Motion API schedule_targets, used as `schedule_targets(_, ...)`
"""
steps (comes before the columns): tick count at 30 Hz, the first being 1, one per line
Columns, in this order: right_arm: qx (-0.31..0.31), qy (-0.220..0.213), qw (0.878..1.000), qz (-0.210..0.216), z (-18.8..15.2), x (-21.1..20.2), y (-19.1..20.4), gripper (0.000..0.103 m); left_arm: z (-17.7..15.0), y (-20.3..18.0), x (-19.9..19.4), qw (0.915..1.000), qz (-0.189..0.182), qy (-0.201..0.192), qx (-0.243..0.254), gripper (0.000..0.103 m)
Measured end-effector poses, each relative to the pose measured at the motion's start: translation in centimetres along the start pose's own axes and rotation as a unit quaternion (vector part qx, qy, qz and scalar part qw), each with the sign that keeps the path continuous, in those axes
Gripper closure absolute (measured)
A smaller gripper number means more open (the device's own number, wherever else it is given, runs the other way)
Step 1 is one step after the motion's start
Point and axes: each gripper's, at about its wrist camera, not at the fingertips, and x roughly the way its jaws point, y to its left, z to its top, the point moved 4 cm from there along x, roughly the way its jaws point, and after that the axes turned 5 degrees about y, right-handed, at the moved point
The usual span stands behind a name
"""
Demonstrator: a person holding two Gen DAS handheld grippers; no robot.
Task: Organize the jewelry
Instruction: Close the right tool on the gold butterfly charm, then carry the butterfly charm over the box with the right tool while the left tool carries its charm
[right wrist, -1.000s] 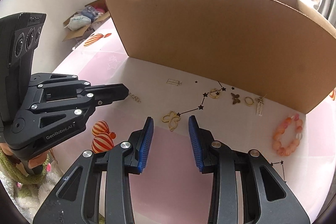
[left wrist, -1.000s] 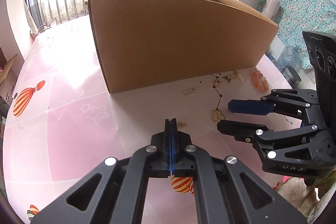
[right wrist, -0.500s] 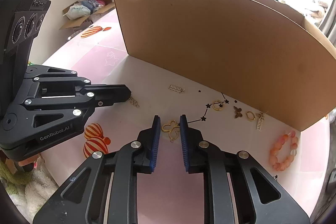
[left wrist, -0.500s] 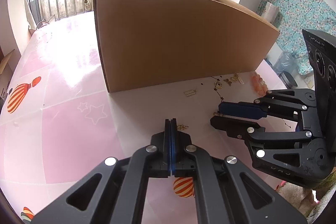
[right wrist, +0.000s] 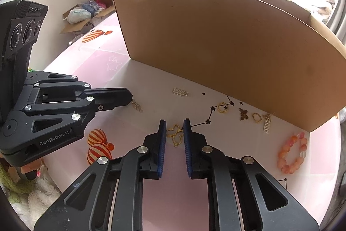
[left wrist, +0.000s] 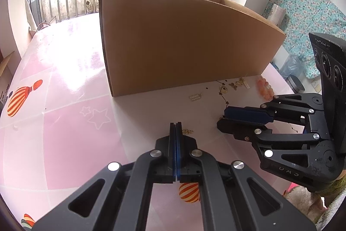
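My left gripper is shut, and a small gold chain piece hangs at its tips; the chain also shows in the right wrist view. My right gripper is narrowly open with a gold butterfly pendant lying between its fingers on the table; I cannot tell whether they touch it. A tall cardboard box stands behind the jewelry. On the table lie a small gold comb charm, a gold ring, a bronze butterfly, a second ring, a ladder charm and an orange bead bracelet.
The table has a pink cloth with balloon prints. A black star-chain pattern runs across it. Open cartons sit on the floor at the left. A fluffy rug lies below the table's near edge.
My right gripper has narrowed its fingers around the gold butterfly pendant, closing in from a wider opening. My left gripper stays shut on the chain piece.
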Motion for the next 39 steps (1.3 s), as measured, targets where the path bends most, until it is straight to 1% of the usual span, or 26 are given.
schedule_targets(7,0.002,-0.014,1.0,0.004,-0.3,-1.3,-0.7,0.089,0.3,-0.6,-0.9,0.9999,-0.002,-0.013,0.004,0.103)
schedule_targets(10,0.006,-0.026,1.0,0.004,-0.3,-2.3,-0.8,0.089,0.7,-1.0,-1.8,0.9997,-0.005,-0.024,0.005,0.103)
schedule_targets(17,0.017,-0.073,0.997,0.018,0.0,-5.8,-1.2,0.089,2.0,-2.6,-5.9,0.9973,-0.007,-0.07,0.02,0.103)
schedule_targets(21,0.016,-0.109,0.993,0.029,0.8,-8.5,-1.7,0.089,3.3,-3.4,-8.7,0.9941,-0.018,-0.104,0.026,0.103)
schedule_targets(25,0.011,-0.148,0.988,0.041,2.4,-11.5,-2.5,0.089,5.3,-4.1,-11.1,0.99,-0.018,-0.133,0.043,0.103)
schedule_targets(28,0.012,-0.164,0.985,0.045,4.2,-13.0,-3.8,0.089,7.4,-4.6,-11.9,0.9882,-0.028,-0.14,0.055,0.103)
schedule_targets(30,0.016,-0.163,0.985,0.058,5.5,-13.4,-5.0,0.089,9.1,-4.8,-11.6,0.9887,-0.036,-0.134,0.057,0.103)
schedule_targets(33,0.023,-0.139,0.988,0.064,7.4,-12.9,-7.4,0.089,12.0,-4.6,-9.6,0.9929,-0.049,-0.098,0.045,0.103)
schedule_targets(35,0.026,-0.114,0.992,0.058,8.8,-11.8,-8.8,0.089,13.8,-4.3,-7.7,0.9956,-0.062,-0.061,0.033,0.103)
schedule_targets(37,0.035,-0.079,0.994,0.072,10.0,-10.2,-9.9,0.089,15.6,-4.1,-5.3,0.997,-0.072,-0.022,0.018,0.103)
schedule_targets(39,0.053,-0.04,0.994,0.086,10.9,-8.3,-10.9,0.089,17.2,-3.5,-2.7,0.9982,-0.059,0.012,0.002,0.103)
